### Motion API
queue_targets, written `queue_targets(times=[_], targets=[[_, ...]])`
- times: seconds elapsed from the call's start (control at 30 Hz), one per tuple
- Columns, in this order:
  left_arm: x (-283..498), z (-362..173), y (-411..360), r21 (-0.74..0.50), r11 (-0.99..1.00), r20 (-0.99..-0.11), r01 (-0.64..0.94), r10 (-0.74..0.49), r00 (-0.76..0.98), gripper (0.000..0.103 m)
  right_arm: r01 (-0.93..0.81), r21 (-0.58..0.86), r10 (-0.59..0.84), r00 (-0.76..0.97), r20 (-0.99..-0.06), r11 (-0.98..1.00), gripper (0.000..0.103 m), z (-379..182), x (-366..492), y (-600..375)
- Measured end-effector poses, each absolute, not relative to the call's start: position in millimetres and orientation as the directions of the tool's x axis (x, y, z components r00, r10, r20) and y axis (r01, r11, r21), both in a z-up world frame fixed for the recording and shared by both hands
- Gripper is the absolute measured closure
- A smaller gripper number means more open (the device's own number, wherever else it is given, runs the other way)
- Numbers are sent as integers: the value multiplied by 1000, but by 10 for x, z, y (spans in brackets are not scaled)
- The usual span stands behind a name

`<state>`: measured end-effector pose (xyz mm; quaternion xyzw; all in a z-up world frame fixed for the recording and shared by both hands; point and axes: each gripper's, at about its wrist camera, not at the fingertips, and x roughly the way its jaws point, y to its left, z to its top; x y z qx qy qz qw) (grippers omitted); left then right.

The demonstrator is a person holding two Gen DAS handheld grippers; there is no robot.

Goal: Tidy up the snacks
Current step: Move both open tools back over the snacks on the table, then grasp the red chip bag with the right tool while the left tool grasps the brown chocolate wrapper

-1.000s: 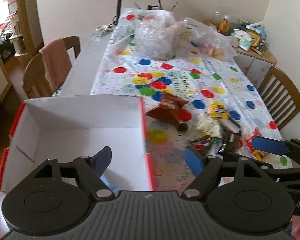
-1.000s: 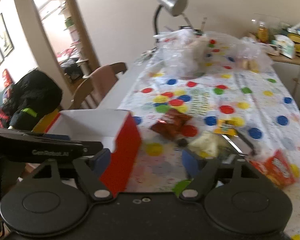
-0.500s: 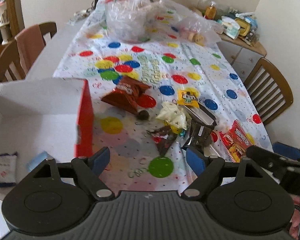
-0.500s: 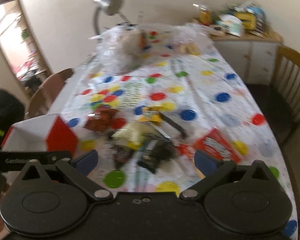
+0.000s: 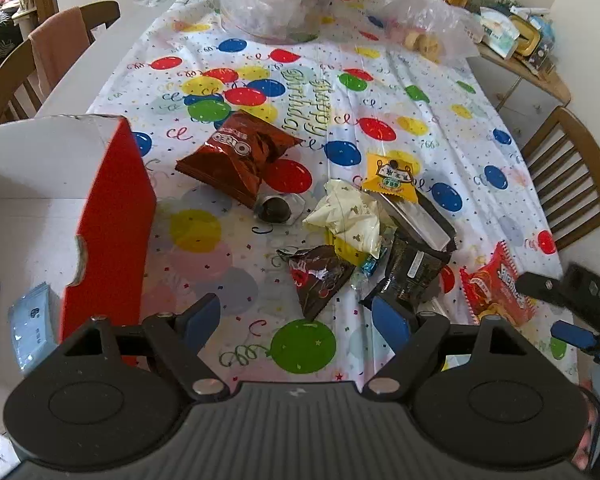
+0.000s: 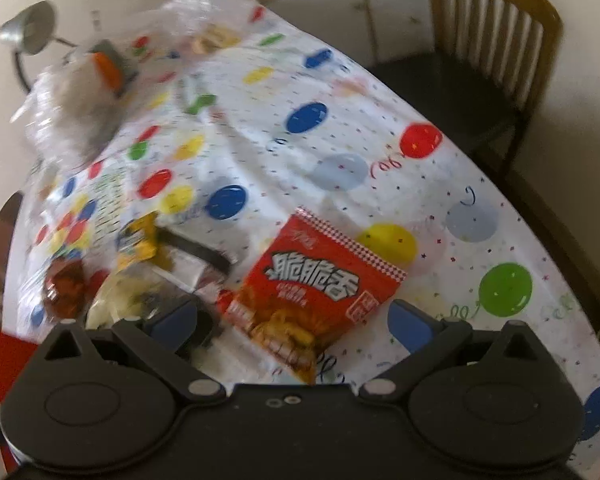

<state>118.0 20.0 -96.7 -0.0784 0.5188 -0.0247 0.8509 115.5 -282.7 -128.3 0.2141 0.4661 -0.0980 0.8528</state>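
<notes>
Hovering agape, right tool [image 6: 293, 320] over red packet [image 6: 320, 292]

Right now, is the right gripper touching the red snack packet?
Apart. In the right wrist view the right gripper is wide open, and its blue fingertips stand to either side of the red snack packet with tablecloth showing between them.

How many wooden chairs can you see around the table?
3. One chair stands at the table's right side. Two stand on the left: one draped with a pink cloth, another nearer the camera. Others may be hidden out of frame.
</notes>
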Motion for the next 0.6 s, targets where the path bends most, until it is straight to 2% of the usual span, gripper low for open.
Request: queue_targets(times=[0.33, 0.6], targets=[[1393, -1218, 199, -165, 984, -907, -61, -126, 402, 20, 510, 258, -4, 457, -889, 821, 1, -1594, 1563, -2911], [1571, -1416, 257, -197, 975, -923, -104, -148, 356, 20, 504, 138, -79, 385, -919, 852, 4, -1630, 1656, -2809]])
